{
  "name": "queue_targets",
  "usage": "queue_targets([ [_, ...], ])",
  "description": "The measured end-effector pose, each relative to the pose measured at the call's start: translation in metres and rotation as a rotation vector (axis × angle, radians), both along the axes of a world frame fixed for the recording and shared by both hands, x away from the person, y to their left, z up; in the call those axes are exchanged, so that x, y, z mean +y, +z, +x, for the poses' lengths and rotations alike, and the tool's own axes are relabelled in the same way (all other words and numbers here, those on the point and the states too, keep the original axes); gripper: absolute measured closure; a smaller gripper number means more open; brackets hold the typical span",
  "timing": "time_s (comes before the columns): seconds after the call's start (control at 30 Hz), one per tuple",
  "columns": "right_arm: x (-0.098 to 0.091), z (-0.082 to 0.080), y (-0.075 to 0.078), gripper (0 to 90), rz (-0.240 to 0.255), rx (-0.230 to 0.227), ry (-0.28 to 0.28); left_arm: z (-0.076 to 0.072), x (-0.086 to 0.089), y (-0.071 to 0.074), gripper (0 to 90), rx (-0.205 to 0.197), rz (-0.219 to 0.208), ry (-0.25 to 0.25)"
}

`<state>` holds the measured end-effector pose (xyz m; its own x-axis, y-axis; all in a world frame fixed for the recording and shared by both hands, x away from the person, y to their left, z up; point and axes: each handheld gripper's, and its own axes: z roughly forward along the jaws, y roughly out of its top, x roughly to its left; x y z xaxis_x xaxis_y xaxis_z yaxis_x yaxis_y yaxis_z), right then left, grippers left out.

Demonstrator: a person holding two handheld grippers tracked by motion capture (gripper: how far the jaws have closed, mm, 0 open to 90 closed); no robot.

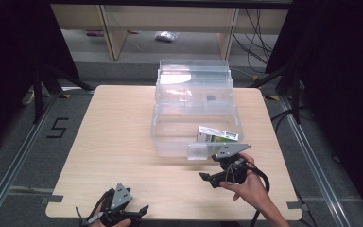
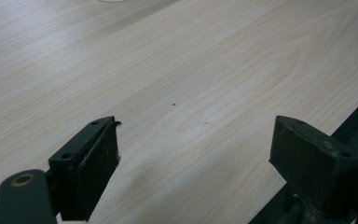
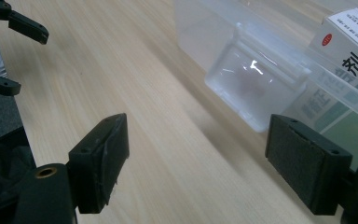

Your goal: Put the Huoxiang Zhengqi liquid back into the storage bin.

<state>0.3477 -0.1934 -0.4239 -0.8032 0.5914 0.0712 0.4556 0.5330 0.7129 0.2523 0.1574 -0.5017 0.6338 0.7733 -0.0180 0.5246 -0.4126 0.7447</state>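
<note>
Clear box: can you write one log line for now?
left gripper: open, idle | right gripper: open, near latch | clear box: open | carton: inside

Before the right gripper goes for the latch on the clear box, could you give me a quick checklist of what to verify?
1. Right gripper jaws open and empty: ok, nothing between the pads.
2. Latch in front of the right gripper: ok, it hangs on the clear box's near wall, a little to the right between the jaws.
3. Latch fastened or loose: cannot tell.
4. Box lid open: ok, it stands raised behind the box.
5. White and green carton fully inside the box: ok, in its near right corner.
6. Left gripper out of the way: ok, open over bare table at the near edge.
</note>
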Motion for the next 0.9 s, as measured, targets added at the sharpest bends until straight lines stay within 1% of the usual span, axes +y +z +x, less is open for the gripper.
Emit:
queue_targets([
  [0.03,0.0,0.0,-0.002,23.2,0.003,-0.018,0.009,0.0,0.0,0.0,14.8,0.0,0.003,-0.003],
  [0.07,0.0,0.0,-0.002,23.2,0.003,-0.018,0.009,0.0,0.0,0.0,14.8,0.0,0.003,-0.003],
  [0.1,-0.001,-0.001,-0.006,22.6,0.001,-0.021,0.0,0.0,-0.001,-0.001,14.8,-0.004,-0.017,0.003],
  [0.13,-0.001,-0.001,-0.009,22.6,0.001,-0.017,0.006,0.0,-0.001,-0.001,14.8,-0.005,-0.01,-0.005],
  [0.17,-0.002,-0.001,-0.01,22.6,-0.006,-0.013,-0.002,0.001,-0.001,-0.001,14.8,-0.007,-0.008,-0.007],
  [0.2,-0.002,-0.002,-0.013,22.6,-0.008,-0.014,-0.019,0.0,-0.001,-0.001,14.8,-0.005,-0.011,0.002],
  [0.23,-0.003,-0.001,-0.016,22.6,-0.011,-0.023,-0.003,0.0,-0.001,-0.001,14.8,-0.004,-0.011,0.003],
  [0.27,-0.004,-0.002,-0.017,22.6,-0.012,-0.006,-0.017,0.0,-0.001,-0.001,14.8,-0.004,-0.011,0.003],
  [0.3,-0.004,-0.004,-0.02,22.6,-0.005,0.006,-0.027,0.0,-0.001,-0.001,14.8,-0.003,0.001,-0.002],
  [0.33,-0.006,-0.003,-0.022,22.6,-0.008,-0.004,-0.013,0.0,-0.001,-0.001,14.8,-0.003,0.004,-0.003],
  [0.37,-0.006,-0.005,-0.024,22.5,-0.014,0.004,-0.025,0.0,-0.001,-0.001,14.8,-0.008,0.003,0.002],
  [0.4,-0.007,-0.006,-0.026,22.6,-0.017,0.001,-0.031,0.0,-0.001,-0.001,14.8,-0.008,0.003,0.003],
  [0.43,-0.008,-0.008,-0.027,22.7,-0.012,0.014,-0.029,0.0,0.0,0.0,14.8,-0.007,0.02,-0.006],
  [0.47,-0.009,-0.009,-0.029,23.2,-0.014,0.008,-0.032,0.0,0.0,0.0,14.8,-0.007,0.02,-0.006],
  [0.5,-0.009,-0.01,-0.032,23.3,-0.01,-0.008,-0.043,0.0,0.002,0.001,14.8,-0.004,0.04,-0.023],
  [0.53,-0.009,-0.01,-0.032,23.3,-0.01,-0.008,-0.043,0.0,0.002,0.001,14.8,-0.004,0.04,-0.023],
  [0.57,-0.013,-0.011,-0.033,23.1,-0.024,0.007,-0.048,0.0,0.001,0.001,14.8,-0.007,0.04,-0.02],
  [0.6,-0.014,-0.012,-0.034,23.1,-0.016,0.014,-0.044,0.0,0.002,0.001,14.8,-0.011,0.053,-0.028],
  [0.63,-0.014,-0.012,-0.036,22.9,-0.001,-0.005,-0.05,0.0,0.0,0.0,14.8,-0.019,0.035,-0.012],
  [0.67,-0.015,-0.013,-0.035,22.8,-0.01,0.001,-0.045,0.0,0.0,0.0,14.8,-0.018,0.036,-0.013],
  [0.7,-0.016,-0.014,-0.035,22.9,-0.003,0.002,-0.051,-0.001,0.001,0.0,14.8,-0.014,0.043,-0.017],
  [0.73,-0.017,-0.015,-0.035,22.9,-0.013,-0.004,-0.052,-0.001,0.002,0.002,14.8,-0.009,0.066,-0.032],
  [0.77,-0.018,-0.016,-0.034,22.6,-0.013,-0.008,-0.055,-0.001,0.002,0.002,14.8,-0.01,0.067,-0.031],
  [0.8,-0.018,-0.018,-0.034,22.1,-0.017,-0.001,-0.06,-0.001,0.002,0.002,14.8,-0.009,0.066,-0.029],
  [0.83,-0.018,-0.019,-0.036,21.8,-0.008,-0.011,-0.062,-0.001,0.002,0.002,14.8,-0.012,0.07,-0.03],
  [0.87,-0.019,-0.021,-0.036,21.7,-0.017,-0.001,-0.061,-0.001,0.001,0.002,14.8,-0.011,0.06,-0.025],
  [0.9,-0.02,-0.022,-0.036,21.0,-0.014,-0.002,-0.065,-0.002,0.001,0.002,14.8,-0.011,0.05,-0.02],
])
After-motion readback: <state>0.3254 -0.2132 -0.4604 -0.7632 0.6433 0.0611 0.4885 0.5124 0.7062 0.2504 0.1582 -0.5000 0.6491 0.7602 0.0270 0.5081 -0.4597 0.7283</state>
